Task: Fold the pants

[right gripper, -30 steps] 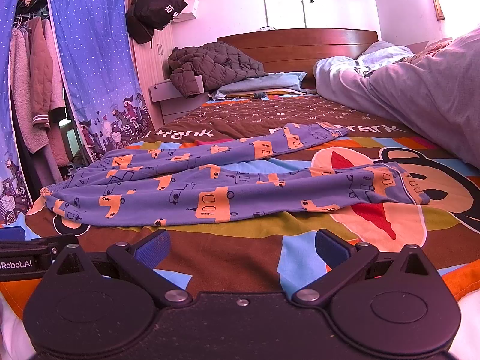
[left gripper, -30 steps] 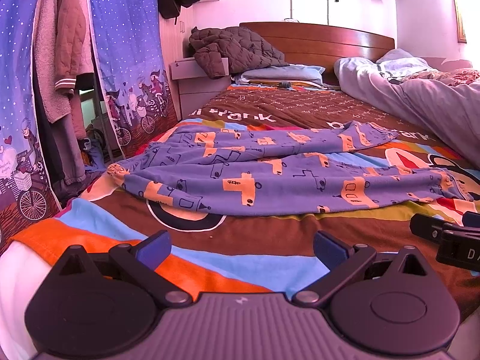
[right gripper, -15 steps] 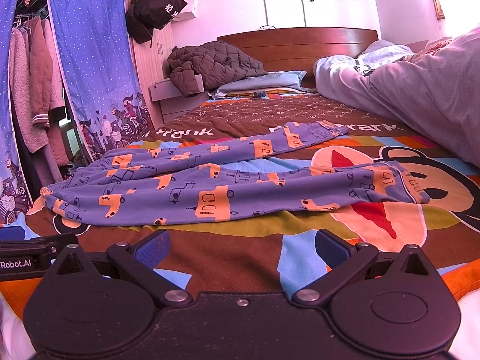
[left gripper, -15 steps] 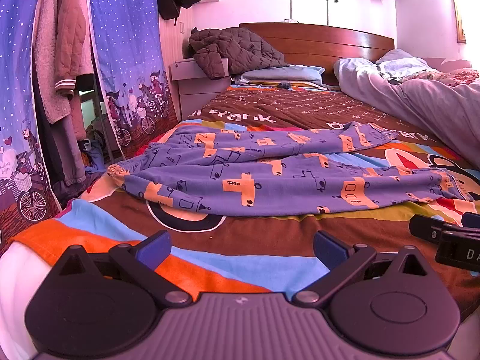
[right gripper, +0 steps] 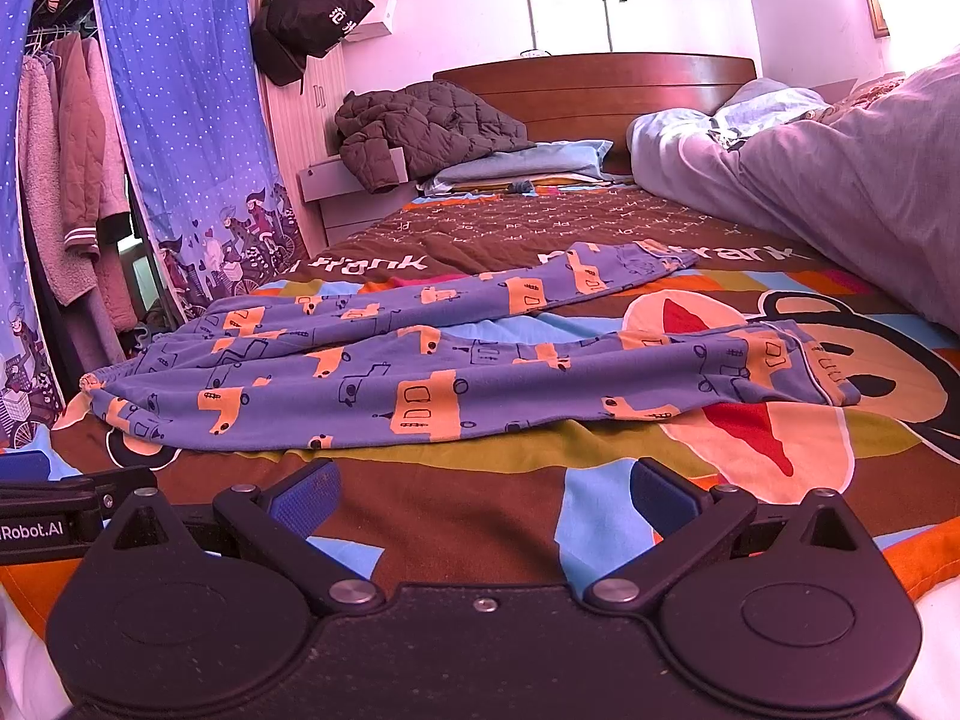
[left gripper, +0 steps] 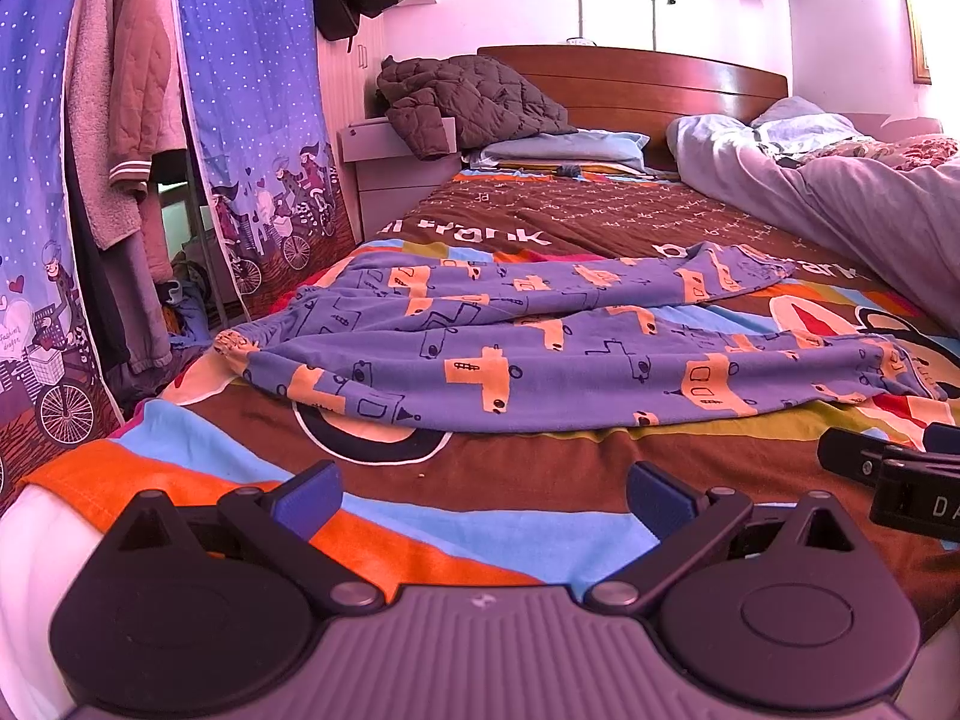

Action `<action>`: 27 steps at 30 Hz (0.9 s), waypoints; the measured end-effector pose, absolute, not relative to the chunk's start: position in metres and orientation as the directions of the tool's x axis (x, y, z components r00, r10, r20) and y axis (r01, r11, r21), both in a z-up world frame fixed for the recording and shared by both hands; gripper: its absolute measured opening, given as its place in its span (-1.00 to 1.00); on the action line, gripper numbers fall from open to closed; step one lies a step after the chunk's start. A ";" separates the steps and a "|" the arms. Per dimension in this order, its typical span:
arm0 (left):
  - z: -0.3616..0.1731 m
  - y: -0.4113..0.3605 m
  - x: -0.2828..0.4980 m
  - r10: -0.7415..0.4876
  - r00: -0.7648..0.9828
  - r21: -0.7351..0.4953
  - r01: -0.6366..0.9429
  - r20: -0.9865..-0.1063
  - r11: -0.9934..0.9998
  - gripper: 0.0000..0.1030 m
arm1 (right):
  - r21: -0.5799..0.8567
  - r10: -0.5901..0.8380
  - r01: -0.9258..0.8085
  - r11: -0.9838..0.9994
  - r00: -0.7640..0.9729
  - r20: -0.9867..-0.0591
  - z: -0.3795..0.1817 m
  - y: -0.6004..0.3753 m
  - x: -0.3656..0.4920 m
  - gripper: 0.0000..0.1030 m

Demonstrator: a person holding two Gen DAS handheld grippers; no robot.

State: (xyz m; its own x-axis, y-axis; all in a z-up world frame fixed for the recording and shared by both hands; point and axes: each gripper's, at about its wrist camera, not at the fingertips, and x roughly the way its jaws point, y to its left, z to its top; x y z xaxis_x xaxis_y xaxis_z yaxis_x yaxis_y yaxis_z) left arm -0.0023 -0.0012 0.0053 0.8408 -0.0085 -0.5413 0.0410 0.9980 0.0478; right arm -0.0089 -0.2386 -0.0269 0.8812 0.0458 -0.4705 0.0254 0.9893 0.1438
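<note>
Blue pants (left gripper: 510,348) printed with orange vehicles lie spread flat across the bed, waistband at the left, both legs running right. The same pants (right gripper: 420,372) fill the middle of the right wrist view. My left gripper (left gripper: 483,495) is open and low over the bedspread, short of the pants' near edge, nothing between its blue pads. My right gripper (right gripper: 483,495) is open too, just before the near leg, holding nothing. Each gripper shows at the edge of the other's view.
A colourful cartoon bedspread (left gripper: 456,516) covers the bed. A grey duvet (right gripper: 840,192) is heaped along the right side. A brown quilted jacket (left gripper: 474,102) and pillows lie by the wooden headboard. Blue curtains and hanging clothes (left gripper: 114,138) stand left of the bed.
</note>
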 end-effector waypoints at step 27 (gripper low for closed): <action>0.002 0.003 0.004 -0.023 0.826 0.021 0.043 -0.563 0.999 1.00 | 0.168 0.043 0.050 0.984 0.860 -0.509 -0.022 -0.246 -0.008 0.99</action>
State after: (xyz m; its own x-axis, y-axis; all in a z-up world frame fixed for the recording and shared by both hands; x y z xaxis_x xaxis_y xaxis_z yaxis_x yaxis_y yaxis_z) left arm 0.0041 0.0030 0.0020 0.8263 -0.0235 -0.5627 0.0427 0.9989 0.0210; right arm -0.0078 -0.2462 -0.0225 0.8598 0.0431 -0.5088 0.0503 0.9844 0.1684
